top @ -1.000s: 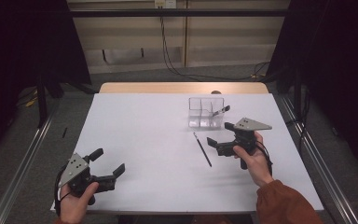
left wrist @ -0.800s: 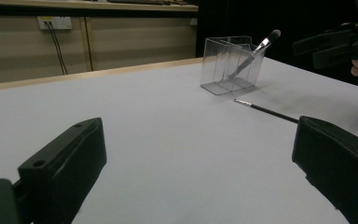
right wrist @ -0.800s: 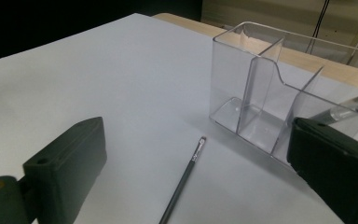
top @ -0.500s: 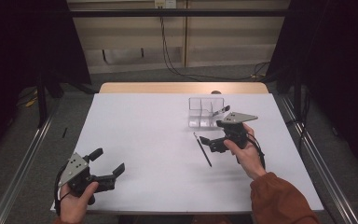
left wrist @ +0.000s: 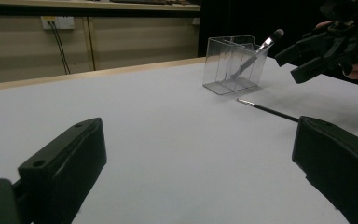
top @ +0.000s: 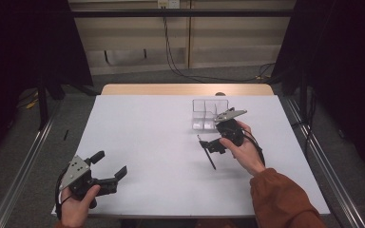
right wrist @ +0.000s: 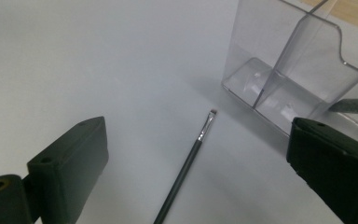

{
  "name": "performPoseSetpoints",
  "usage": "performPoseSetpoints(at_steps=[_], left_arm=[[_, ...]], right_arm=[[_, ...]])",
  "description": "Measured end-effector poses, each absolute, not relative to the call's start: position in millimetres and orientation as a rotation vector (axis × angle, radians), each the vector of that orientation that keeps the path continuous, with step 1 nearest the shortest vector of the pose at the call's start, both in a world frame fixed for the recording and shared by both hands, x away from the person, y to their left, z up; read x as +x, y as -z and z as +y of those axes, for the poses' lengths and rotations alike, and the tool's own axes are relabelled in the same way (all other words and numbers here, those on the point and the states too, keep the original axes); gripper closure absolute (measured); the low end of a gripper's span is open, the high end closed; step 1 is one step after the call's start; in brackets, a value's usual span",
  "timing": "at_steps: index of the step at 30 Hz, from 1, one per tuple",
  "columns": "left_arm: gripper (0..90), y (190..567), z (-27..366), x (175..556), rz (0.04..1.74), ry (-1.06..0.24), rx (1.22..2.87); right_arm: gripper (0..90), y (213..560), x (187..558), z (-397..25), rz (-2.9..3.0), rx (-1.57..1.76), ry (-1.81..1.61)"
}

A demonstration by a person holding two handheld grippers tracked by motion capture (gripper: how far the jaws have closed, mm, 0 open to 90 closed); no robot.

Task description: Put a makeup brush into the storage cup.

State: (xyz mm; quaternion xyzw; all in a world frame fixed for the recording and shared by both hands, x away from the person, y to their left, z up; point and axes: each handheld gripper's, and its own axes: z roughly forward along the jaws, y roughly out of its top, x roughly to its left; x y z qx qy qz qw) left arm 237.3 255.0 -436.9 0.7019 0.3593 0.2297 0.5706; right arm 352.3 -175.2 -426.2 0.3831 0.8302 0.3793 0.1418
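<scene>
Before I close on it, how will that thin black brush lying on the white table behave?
The thin black brush looks stiff and light. Its round handle lies flat, so it may roll or skid. The open right tool probably needs to straddle it squarely.

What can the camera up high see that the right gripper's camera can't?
High view alone: both hands, the left gripper with jaws apart near the table's front left corner, the floor and cables beyond.

Right gripper view alone: the thin brush's silver collar and tiny flat tip, plus the divider walls inside the clear organizer, up close.

Both: the brush lying flat on the white table, the organizer just past its tip, and the right gripper with jaws apart above the brush, not touching it.
</scene>
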Motion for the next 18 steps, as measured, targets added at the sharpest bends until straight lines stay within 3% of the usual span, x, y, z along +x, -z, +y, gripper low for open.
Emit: performPoseSetpoints(at_steps=[10, 16, 18], left_arm=[[3.0, 437, 255, 238, 0.844, -0.538, 1.656], [3.0, 437, 255, 238, 0.841, -0.541, 1.661], [3.0, 437, 255, 238, 0.841, -0.541, 1.66]], right_arm=[[11.5, 431, 364, -168, 2.534, 1.151, -0.924], [10.5, 430, 371, -160, 2.644, 1.161, -0.827], [6.5, 429, 373, -156, 2.689, 1.16, -0.806]])
